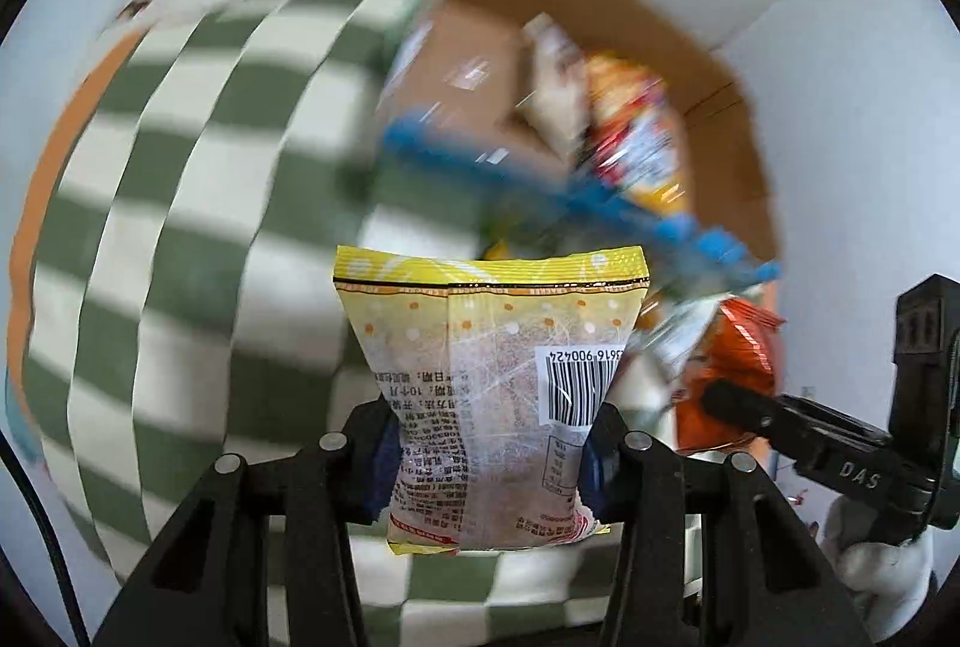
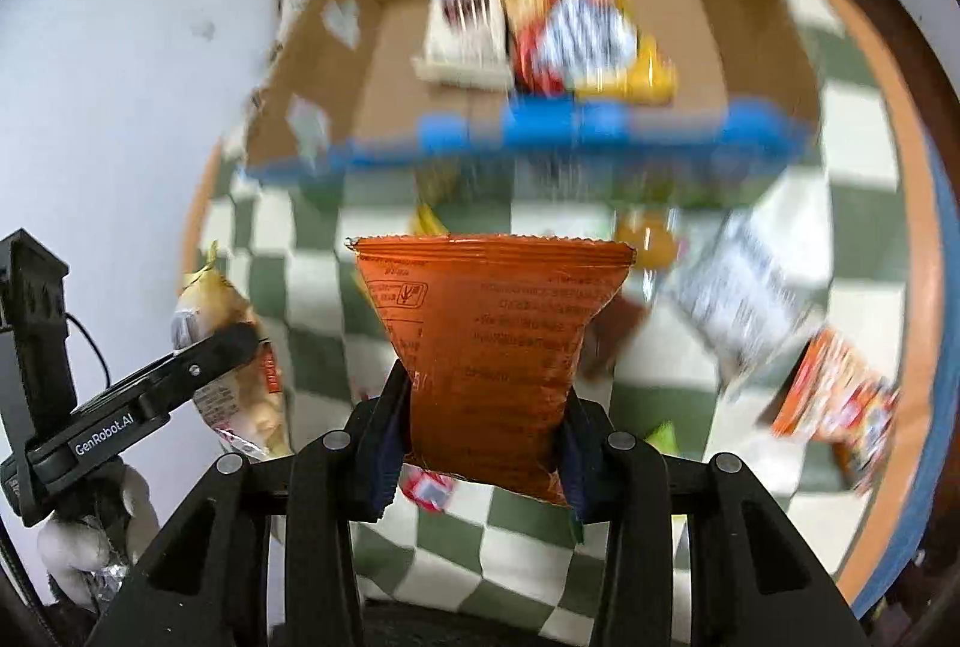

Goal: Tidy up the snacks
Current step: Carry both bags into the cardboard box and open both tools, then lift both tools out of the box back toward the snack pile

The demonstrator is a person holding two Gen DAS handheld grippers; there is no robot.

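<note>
My left gripper (image 1: 483, 461) is shut on a yellow snack bag (image 1: 489, 395), held upright above the checkered cloth. My right gripper (image 2: 483, 443) is shut on an orange snack bag (image 2: 492, 347), also lifted. Each gripper shows in the other's view: the right one with its orange bag (image 1: 735, 365) at the right, the left one with its yellow bag (image 2: 231, 347) at the left. Ahead stands an open cardboard box (image 2: 756, 5) with a blue front edge. It holds a white packet (image 2: 462, 29) and a colourful bag (image 2: 588, 23). The background is motion-blurred.
A green-and-white checkered cloth (image 2: 858, 137) covers a round table with an orange rim (image 2: 924, 287). Loose snack packets lie on it: a white one (image 2: 744, 287), an orange box (image 2: 834, 401), a small red-and-white one (image 2: 426, 488). A white wall (image 2: 120, 77) is at the left.
</note>
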